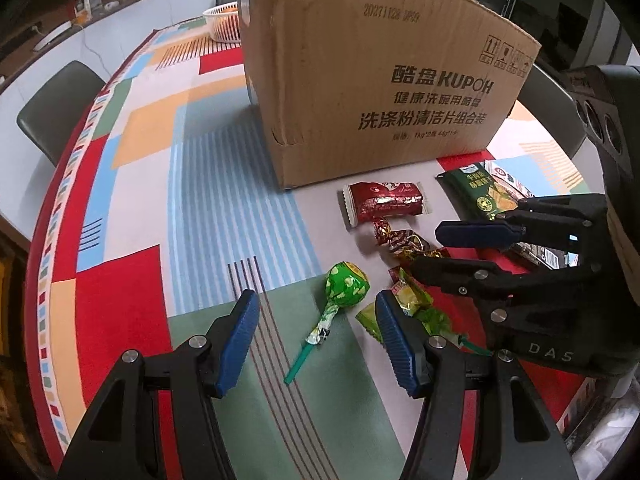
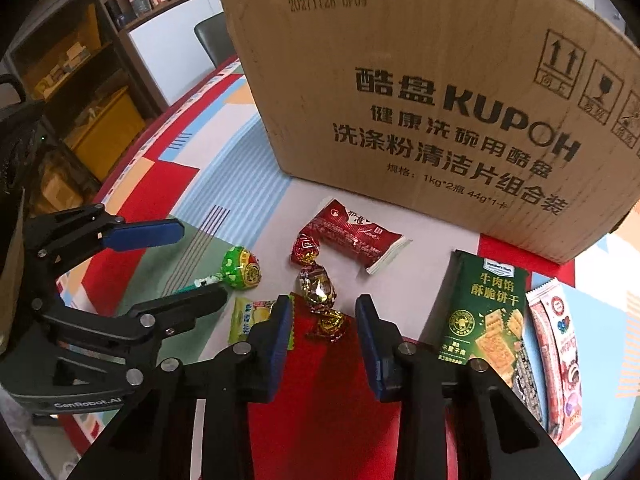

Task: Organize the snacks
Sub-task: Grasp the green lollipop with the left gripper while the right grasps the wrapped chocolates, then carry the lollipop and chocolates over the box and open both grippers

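In my left wrist view, my left gripper sits at the lower middle of the frame, its blue-padded fingers apart and gripping nothing. One green-wrapped lollipop with a green stick lies between them on the colourful patchwork tabletop. Just right of it is one yellow-green flat candy packet, touching the right-hand pad. Above, at centre, stands one brown cardboard box with black printing. In front of it lies one red foil snack pack.

In my right wrist view, my right gripper is at lower centre, fingers narrowly apart, pads clear of everything. Three red-and-gold foil-wrapped candies lie in a line running down into the gap. Further right lies one dark green cracker packet, then one pink-and-white snack bar wrapper at the right edge.
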